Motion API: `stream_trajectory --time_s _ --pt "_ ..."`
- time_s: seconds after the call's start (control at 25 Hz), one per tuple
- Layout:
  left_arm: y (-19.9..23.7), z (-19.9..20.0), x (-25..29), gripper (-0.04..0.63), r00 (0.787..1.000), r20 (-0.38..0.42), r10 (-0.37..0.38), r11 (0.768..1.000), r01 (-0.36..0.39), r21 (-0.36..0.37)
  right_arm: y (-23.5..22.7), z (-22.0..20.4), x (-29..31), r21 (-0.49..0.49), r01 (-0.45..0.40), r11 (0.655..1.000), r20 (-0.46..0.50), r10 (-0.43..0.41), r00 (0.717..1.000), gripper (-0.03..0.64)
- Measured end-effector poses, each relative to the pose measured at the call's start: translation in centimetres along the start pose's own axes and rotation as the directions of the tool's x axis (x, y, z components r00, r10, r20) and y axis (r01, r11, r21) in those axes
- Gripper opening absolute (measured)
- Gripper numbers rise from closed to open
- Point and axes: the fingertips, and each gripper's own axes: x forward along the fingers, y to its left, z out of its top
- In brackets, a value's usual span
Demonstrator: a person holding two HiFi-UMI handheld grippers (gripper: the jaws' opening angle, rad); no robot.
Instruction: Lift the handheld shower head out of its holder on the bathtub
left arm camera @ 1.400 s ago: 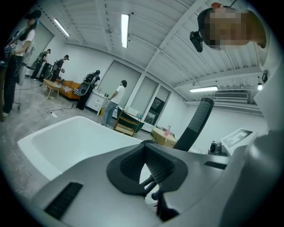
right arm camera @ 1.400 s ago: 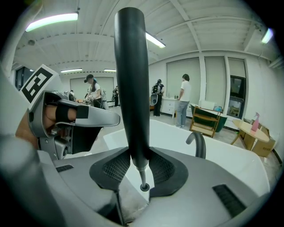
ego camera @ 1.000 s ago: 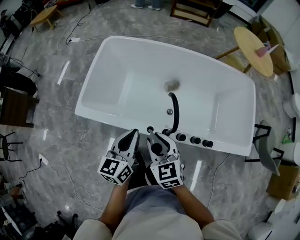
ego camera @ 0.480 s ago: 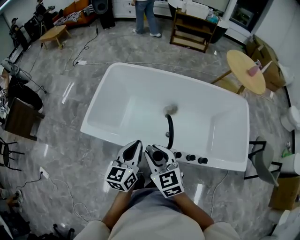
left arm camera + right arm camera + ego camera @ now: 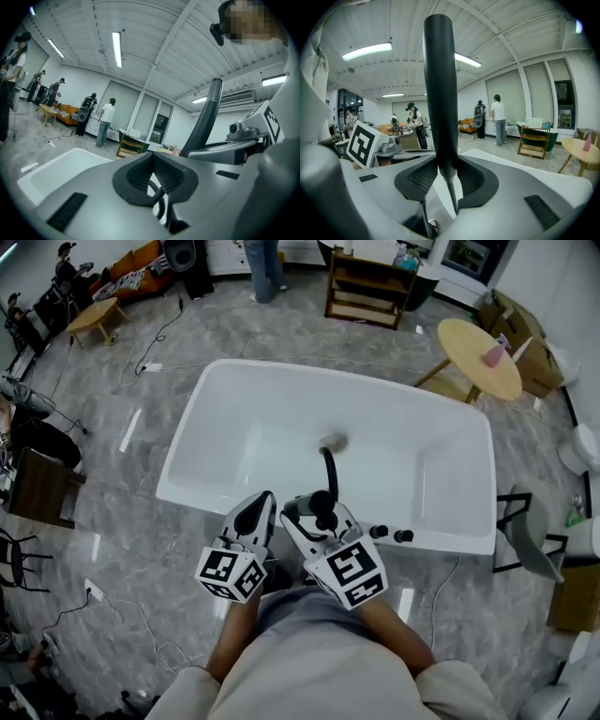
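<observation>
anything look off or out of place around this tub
Nothing looks spilled or damaged. Only the black shower head is out of its usual spot: the right gripper is clamped on its handle and holds it upright by the near rim of the bathtub. The left gripper is shut and empty.

Gripped and upright: the handheld shower head [image 5: 440,89], a slim matte-black rod, stands between the jaws of the right gripper [image 5: 443,176], which press on its lower end from both sides while its rounded tip rises well above them. A thin hose [image 5: 451,199] trails down from its base, below the jaws. The white bathtub [image 5: 225,418] lies ahead of and beneath them.
</observation>
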Motion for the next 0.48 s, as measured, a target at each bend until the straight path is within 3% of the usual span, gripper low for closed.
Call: stream_trajectory --time_s 0.2,0.32,0.48 --pt "0.0 1.4 0.3 0.005 0.999 0.038 0.007 1.0 -0.008 0.005 -0.7 0.9 -0.2 -0.039 -0.066 0.997 -0.009 0.066 0.998 0.143" --pt "-0.2 1.4 -0.3 0.005 1.0 0.03 0.008 1.0 -0.008 -0.002 -0.3 0.9 -0.8 -0.092 -0.074 0.993 -0.031 0.071 0.997 0.143" --pt "-0.7 0.8 -0.8 0.005 1.0 0.011 -0.009 1.0 0.009 -0.003 0.3 1.0 -1.4 -0.079 -0.102 0.992 -0.027 0.1 0.995 0.143"
